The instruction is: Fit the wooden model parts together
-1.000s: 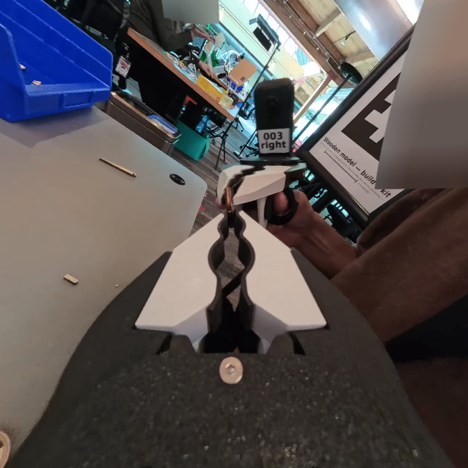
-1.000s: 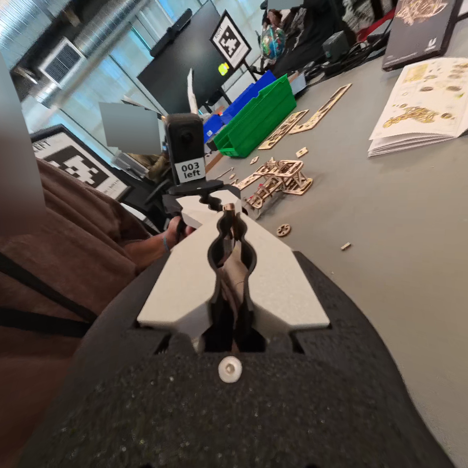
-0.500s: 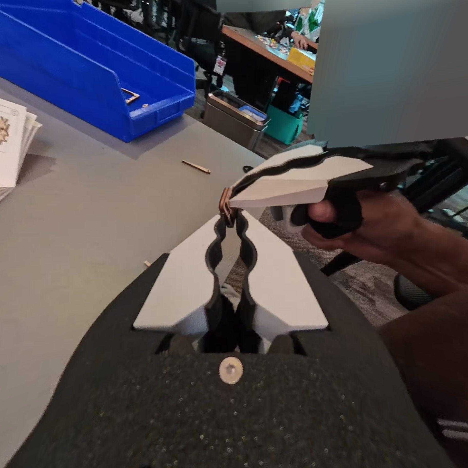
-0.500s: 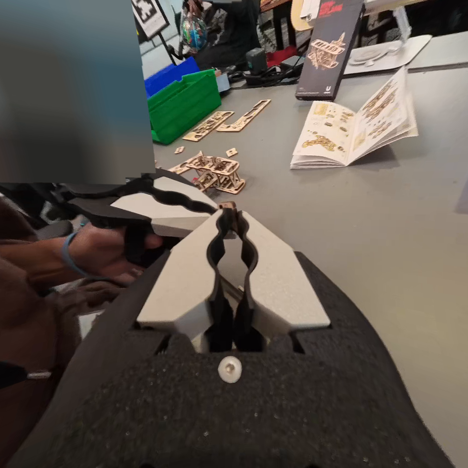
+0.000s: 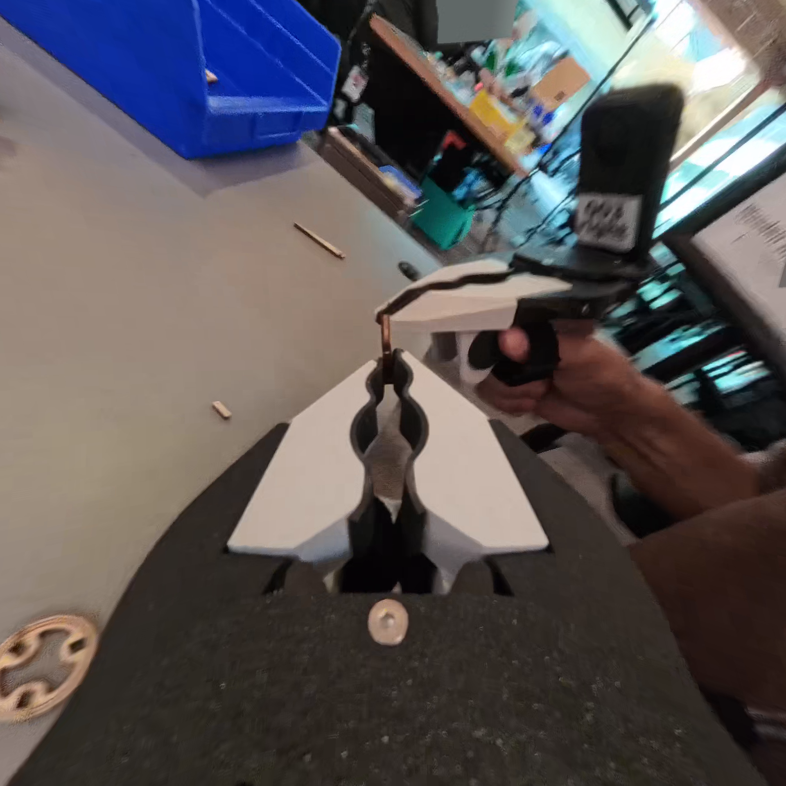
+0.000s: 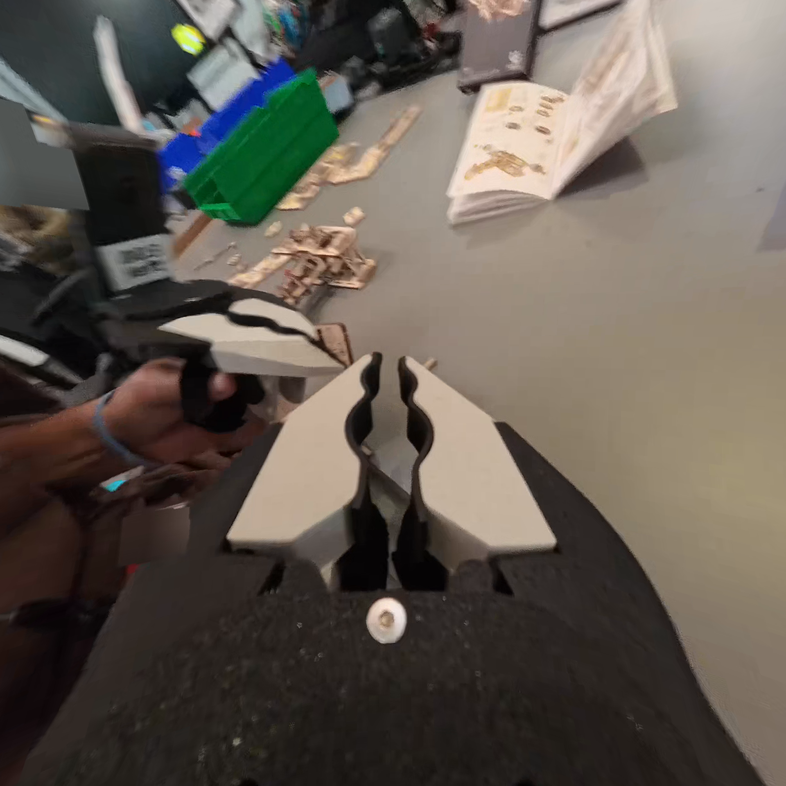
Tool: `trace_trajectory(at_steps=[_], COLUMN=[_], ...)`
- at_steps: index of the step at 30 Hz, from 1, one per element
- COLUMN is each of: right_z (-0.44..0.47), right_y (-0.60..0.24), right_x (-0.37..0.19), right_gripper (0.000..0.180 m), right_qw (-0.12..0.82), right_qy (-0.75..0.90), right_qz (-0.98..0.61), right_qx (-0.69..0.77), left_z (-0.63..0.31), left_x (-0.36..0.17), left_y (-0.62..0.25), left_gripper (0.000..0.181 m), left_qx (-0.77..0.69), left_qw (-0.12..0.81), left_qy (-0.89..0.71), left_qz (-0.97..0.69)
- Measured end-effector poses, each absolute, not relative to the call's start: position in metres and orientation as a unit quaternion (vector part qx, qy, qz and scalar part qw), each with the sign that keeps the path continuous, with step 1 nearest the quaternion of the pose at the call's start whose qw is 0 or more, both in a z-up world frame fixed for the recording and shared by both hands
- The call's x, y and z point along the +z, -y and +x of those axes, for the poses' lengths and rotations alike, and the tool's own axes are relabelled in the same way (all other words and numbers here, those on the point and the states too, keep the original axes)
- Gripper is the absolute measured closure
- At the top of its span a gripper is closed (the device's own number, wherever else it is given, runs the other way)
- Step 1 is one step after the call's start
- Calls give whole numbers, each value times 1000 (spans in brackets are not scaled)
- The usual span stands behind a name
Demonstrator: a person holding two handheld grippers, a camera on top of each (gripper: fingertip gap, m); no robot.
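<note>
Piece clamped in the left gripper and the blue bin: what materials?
Piece in the left gripper: thin flat wood, probably laser-cut ply, tan face with dark, burnt-looking edges. Blue bin: likely moulded plastic, by its uniform colour and slight sheen.

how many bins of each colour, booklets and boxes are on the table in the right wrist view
green bin: 1
blue bin: 1, behind the green one
booklet: 1, lying open
dark box: 1, standing upright
total: 4
</note>
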State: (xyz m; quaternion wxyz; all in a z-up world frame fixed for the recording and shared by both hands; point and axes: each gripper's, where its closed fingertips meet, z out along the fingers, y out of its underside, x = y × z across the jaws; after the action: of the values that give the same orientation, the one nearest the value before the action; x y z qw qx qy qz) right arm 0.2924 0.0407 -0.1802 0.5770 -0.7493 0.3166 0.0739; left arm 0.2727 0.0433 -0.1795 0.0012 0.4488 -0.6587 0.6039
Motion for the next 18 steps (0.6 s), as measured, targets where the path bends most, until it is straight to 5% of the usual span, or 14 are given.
trace_trajectory(at_steps=[6, 18], right_z=[268, 232], right_y=[-58, -88], right_x=[-140, -118], right_gripper=[149, 177], right_qw=[653, 660], right_qy=[-294, -269], right_qz=[-640, -560], right_qx=[280, 422], left_z=[261, 226], left_x=[-147, -125], left_y=[-57, -59], left_gripper=[180, 180], left_qx=[682, 696], left_qw=[143, 219], left_qy=[562, 559], left_qz=[446, 394])
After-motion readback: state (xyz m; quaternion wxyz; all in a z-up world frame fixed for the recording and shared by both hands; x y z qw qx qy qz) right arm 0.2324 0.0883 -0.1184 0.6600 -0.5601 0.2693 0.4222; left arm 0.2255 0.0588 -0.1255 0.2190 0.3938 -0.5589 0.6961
